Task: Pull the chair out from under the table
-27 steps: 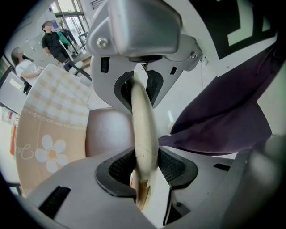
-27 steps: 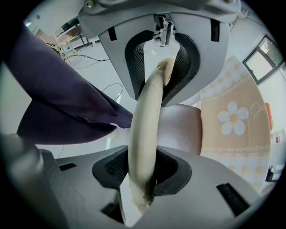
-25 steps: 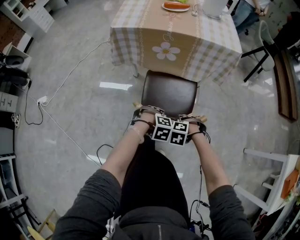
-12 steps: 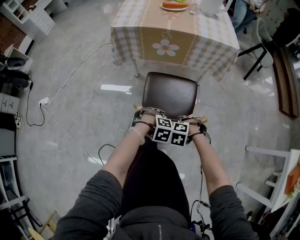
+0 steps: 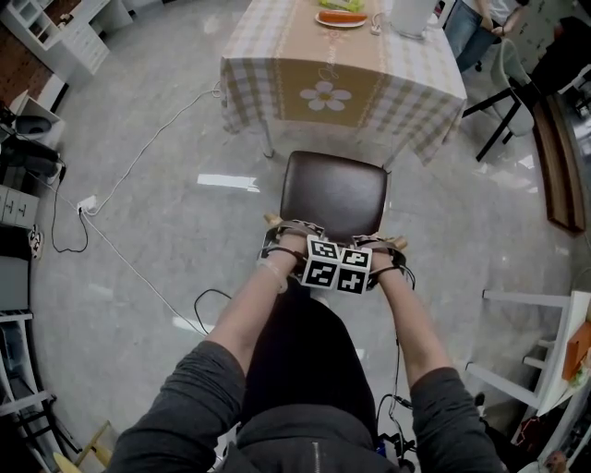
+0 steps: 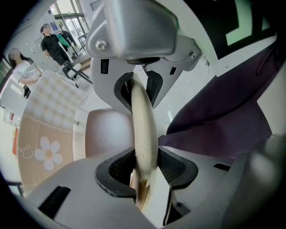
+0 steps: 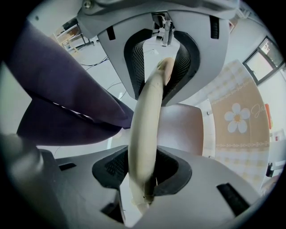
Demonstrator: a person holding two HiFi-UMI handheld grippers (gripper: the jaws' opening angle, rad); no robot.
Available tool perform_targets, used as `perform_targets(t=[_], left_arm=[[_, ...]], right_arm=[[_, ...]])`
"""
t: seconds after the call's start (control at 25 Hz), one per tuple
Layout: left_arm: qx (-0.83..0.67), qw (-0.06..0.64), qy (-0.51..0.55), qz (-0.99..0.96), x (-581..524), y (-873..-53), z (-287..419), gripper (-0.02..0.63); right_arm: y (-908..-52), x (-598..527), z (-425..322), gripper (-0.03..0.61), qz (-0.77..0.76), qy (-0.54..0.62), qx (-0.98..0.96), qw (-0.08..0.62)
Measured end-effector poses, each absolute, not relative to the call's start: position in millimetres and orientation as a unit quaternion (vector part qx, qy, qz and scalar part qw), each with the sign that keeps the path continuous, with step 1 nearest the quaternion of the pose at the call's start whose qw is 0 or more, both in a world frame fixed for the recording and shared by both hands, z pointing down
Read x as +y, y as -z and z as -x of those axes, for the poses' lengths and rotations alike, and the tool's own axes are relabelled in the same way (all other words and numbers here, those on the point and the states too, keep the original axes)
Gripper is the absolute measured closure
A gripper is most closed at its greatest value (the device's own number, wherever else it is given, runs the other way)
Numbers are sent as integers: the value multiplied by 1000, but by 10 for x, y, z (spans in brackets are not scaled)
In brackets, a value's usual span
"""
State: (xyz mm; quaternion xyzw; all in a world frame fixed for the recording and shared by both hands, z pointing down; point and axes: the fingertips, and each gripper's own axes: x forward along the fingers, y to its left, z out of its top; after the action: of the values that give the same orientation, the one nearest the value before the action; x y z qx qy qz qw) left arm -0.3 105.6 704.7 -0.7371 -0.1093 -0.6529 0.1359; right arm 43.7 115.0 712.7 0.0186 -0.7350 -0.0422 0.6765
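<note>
Containers: one white plate at the far edge of the bench. It carries an orange-red piece of food with something green behind it. Beside it is a white vessel, cut off by the frame top; contents not visible. The bench is covered by a checked cloth with a tan centre strip and a daisy print.

Chair: dark brown, glossy padded seat, rounded-square. It stands on the grey floor on the person's side of the bench. The whole seat shows, with its far edge near the cloth's hem. Top rail of the backrest is cream-coloured wood, curved, and worn or chipped at the lower end in the left gripper view.

Left gripper: points down, fingers clamped on the top rail, black pads against both faces.
Right gripper: points down, fingers likewise clamped on the same rail, further along to the right.
The two marker cubes sit just beside each other between the hands. A white cable trails over the floor at left.
</note>
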Motion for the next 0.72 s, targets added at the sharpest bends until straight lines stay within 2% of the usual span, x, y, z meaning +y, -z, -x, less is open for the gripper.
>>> perform_targets(t=[0.56, 0.72], left_arm=[[-89, 109, 654, 743, 1047, -7058, -3, 440], [-94, 76, 650, 750, 1055, -7061, 3, 416]], right_arm=[[-7101, 1154, -416, 443, -25, 18, -746, 665], [-7091, 1162, -393, 426, -21, -16, -749, 662]])
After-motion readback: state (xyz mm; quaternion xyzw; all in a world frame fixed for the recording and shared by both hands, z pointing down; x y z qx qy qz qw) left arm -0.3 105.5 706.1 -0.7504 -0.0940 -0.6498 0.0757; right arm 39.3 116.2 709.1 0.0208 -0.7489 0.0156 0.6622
